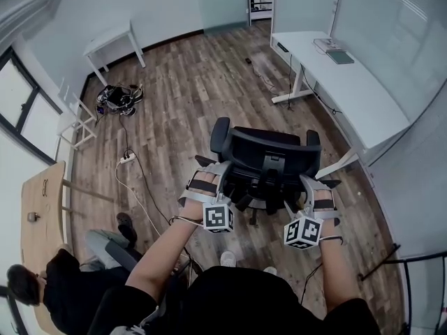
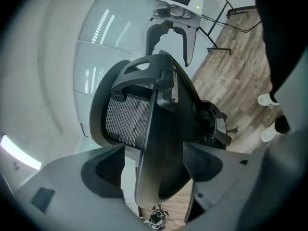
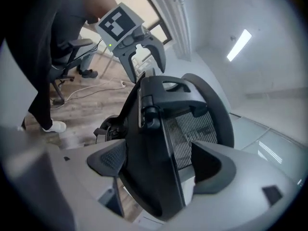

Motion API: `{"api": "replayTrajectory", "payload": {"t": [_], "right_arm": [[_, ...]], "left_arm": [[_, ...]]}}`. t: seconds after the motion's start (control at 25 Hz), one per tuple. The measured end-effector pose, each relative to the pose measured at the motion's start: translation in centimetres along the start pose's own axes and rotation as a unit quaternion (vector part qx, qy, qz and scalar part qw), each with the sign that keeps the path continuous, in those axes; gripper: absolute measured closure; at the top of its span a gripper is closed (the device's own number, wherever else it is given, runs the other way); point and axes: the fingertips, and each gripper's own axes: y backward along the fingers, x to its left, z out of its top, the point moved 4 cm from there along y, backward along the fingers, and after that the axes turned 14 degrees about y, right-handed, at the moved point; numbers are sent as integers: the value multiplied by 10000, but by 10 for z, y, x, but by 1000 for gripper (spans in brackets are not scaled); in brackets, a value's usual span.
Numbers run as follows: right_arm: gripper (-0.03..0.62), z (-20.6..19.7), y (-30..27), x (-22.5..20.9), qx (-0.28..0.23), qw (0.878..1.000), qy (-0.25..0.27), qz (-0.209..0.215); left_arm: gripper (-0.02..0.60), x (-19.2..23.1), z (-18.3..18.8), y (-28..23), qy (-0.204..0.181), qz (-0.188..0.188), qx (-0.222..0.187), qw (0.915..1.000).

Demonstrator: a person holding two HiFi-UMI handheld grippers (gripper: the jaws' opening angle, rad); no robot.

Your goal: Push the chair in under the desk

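at twelve o'clock, chair (image 1: 269, 160) back edges sit inside spread, unpinching jaws of left gripper (image 1: 215, 169) and right gripper (image 1: 318, 183); desk (image 1: 349, 89) at two o'clock.

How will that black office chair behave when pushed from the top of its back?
The chair will likely roll easily: its base stands on smooth wood floor. Pushed high on the backrest, where the left claw and right claw straddle it, it may swivel or tilt back.
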Motion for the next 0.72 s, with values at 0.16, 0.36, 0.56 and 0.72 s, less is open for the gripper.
{"api": "replayTrajectory", "payload": {"t": [0.16,0.36,0.56,0.72], "right_arm": [[177,-3,-20,2,171,9995,127,244],[175,-6,-40,-1,455,9976,354,382],[175,-2,-54,2,577,9942,848,334],[178,2,-71,12,649,9921,977,439]], "left_arm": [[204,4,6,-16,-53,-23,-48,10000],[204,-2,4,-40,-329,-236,48,9992],[204,-7,4,-54,-434,-284,150,9985],[195,-19,-1,-69,-649,-384,223,9969]]}}
